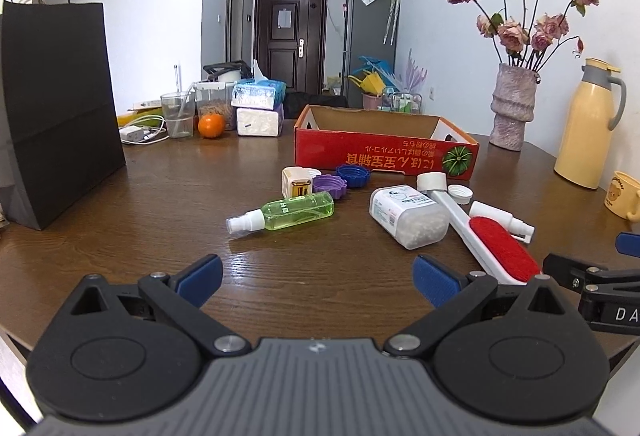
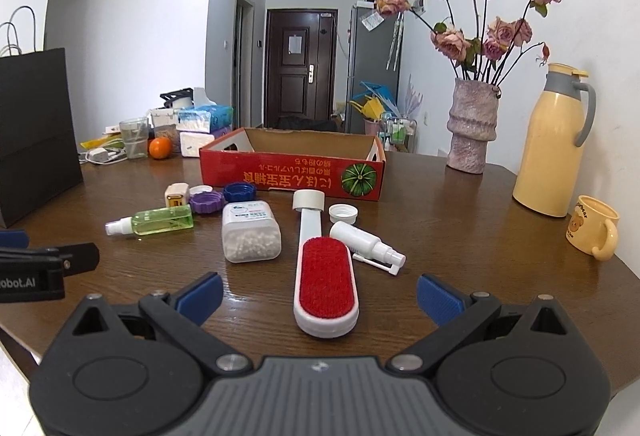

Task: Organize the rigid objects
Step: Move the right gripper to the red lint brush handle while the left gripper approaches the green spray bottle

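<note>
Left gripper [image 1: 318, 282] spread wide, nothing held, low over bare desk [image 1: 120, 236]. Right gripper [image 2: 319, 294] likewise wide open and empty, lint brush [image 2: 325, 280] lying between its fingers on the desk. Green spray bottle [image 1: 288, 213] on its side, near pill bottle [image 2: 251, 232]. White spray bottle [image 2: 366, 241] just beside the brush. Purple cap [image 1: 329, 187] and blue cap [image 1: 353, 175] before empty red cardboard box [image 1: 384, 152].

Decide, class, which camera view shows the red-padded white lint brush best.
The right wrist view: the red-padded white lint brush lies whole and central, from handle to pad, between the open right tongs. In the left wrist view the brush sits off to the right, its near end hidden behind the open left tongs.
</note>
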Motion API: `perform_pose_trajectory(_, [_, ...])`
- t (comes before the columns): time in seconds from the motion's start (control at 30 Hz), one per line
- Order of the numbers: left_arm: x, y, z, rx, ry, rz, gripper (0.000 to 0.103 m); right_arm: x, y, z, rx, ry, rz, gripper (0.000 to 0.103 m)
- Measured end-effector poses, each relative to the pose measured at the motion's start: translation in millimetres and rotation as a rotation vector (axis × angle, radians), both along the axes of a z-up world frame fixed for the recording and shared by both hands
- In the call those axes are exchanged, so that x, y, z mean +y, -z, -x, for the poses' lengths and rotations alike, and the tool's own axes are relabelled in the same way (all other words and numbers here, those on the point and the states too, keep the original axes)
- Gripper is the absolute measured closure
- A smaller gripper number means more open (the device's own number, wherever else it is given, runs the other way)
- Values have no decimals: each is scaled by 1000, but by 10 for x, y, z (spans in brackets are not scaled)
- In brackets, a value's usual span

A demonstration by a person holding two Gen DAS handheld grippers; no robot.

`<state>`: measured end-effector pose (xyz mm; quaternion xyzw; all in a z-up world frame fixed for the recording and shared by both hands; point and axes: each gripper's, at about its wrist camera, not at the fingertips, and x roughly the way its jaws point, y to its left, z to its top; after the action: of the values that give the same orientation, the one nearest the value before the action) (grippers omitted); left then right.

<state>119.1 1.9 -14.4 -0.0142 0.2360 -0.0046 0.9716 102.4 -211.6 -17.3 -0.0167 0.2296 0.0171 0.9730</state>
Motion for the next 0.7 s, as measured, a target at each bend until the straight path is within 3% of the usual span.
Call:
perform_pose_trajectory(0.5, [162, 230, -628, 83, -3, 17, 0, 12, 253, -718, 115, 21, 22, 2])
perform_pose_trajectory(0.7, [237, 315, -852, 111, -17, 16, 0, -9, 396, -996, 171, 32, 30, 7])
